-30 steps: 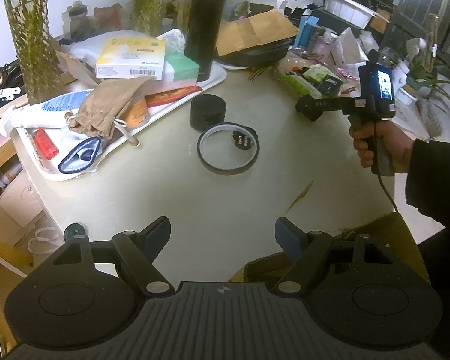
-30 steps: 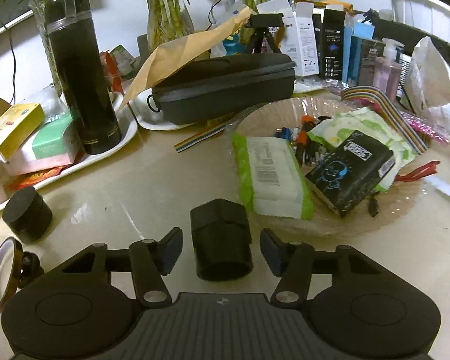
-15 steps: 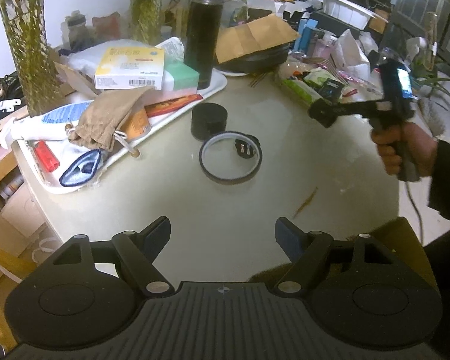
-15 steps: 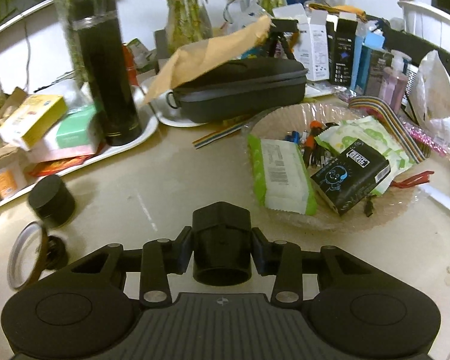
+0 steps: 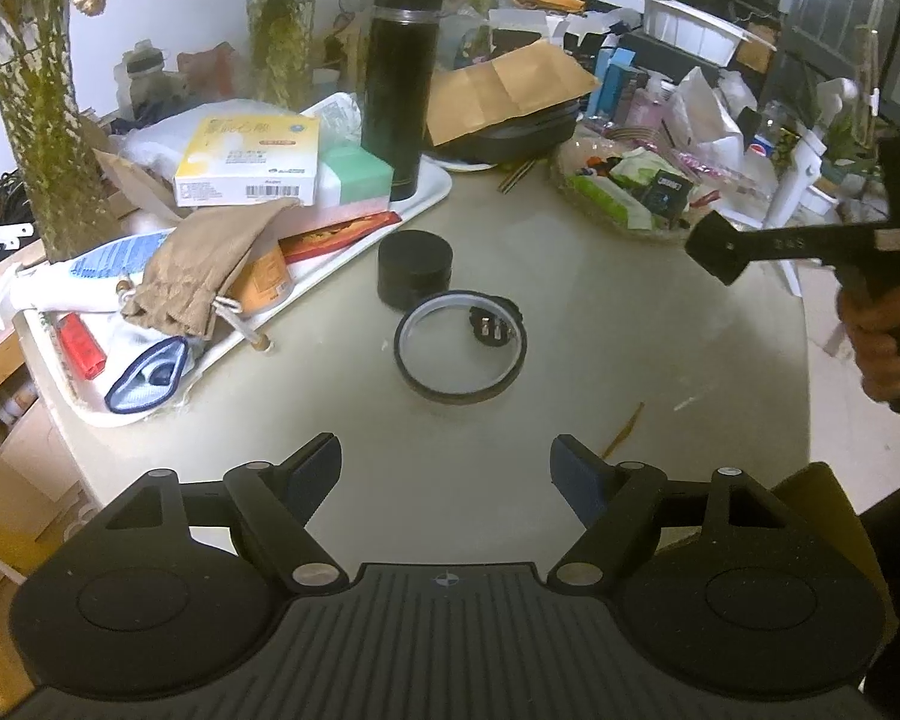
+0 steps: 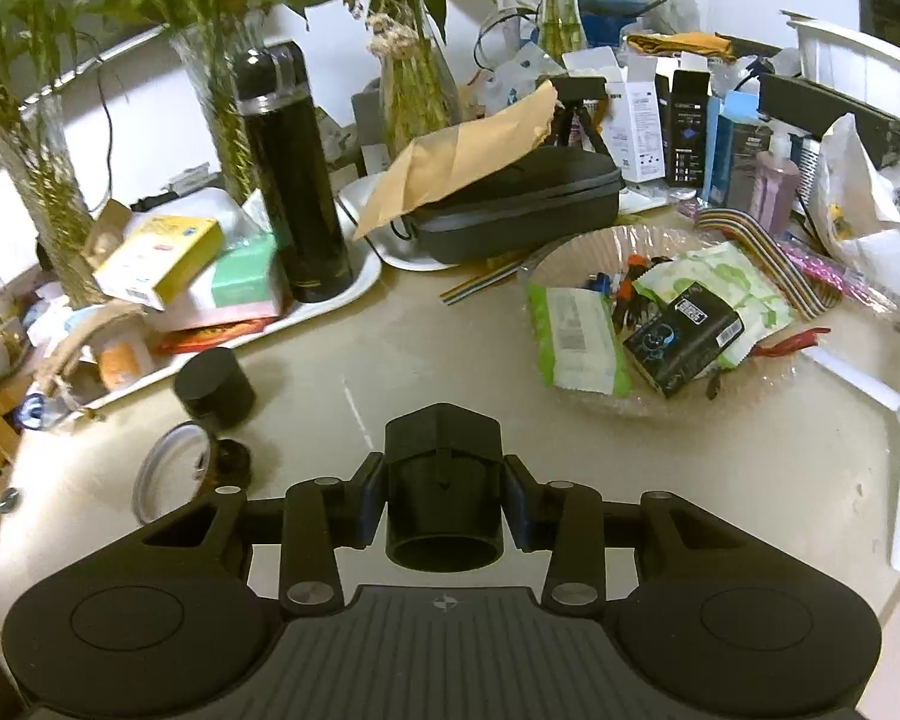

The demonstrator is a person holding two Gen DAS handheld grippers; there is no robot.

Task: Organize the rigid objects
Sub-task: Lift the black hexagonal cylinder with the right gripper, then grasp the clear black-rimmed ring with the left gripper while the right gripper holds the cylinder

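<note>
Right gripper clamped on black adapter block, lifted off table. Keep squeeze firm, carry level twd glass dish ahead-right. Left gripper empty, jaws wide; tape ring ahead of it. Vs 1 s ago: block sat loose btw spread fingers, now gripped & raised.

Little is legible. The yellow-and-white cardboard box, at ten o'clock in the left wrist view, bears yellow characters and a barcode, too small to read. The black packet in the glass bowl carries a blurred white label.
</note>
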